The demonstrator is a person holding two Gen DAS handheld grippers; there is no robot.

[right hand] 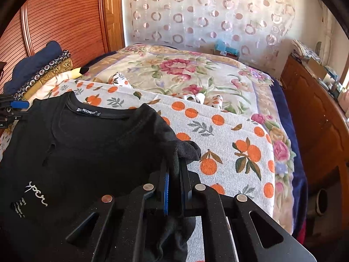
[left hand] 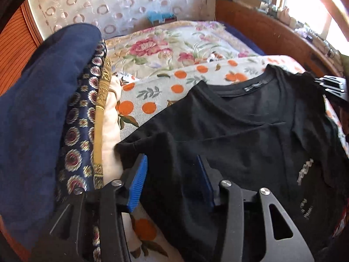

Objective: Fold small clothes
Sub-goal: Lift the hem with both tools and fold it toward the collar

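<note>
Left wrist view
Shirt: a black T-shirt (left hand: 250,135) lies spread on an orange-print blanket (left hand: 152,96) on the bed, collar toward the far side, white lettering near its right edge.
Left gripper (left hand: 172,183): its blue pads stand apart over the shirt's near left sleeve; the cloth lies between and under them, and neither pad presses on it.
Pile: a stack of folded clothes (left hand: 65,113) stands at the left, a dark blue piece on top, patterned ones below.
Far right: the tip of the right gripper (left hand: 333,87) shows by the shirt's shoulder.

Right wrist view
Right gripper (right hand: 173,174): fingers pressed together, pinching a bunched fold of the T-shirt (right hand: 87,148) at its right sleeve.
Shirt: the rest lies flat to the left, collar label up, white print at the lower left.
Bed: the orange-print blanket (right hand: 229,135) lies over a flowered bedspread (right hand: 185,72).
Left edge: the left gripper (right hand: 15,107) shows beside the folded clothes (right hand: 37,69).
</note>
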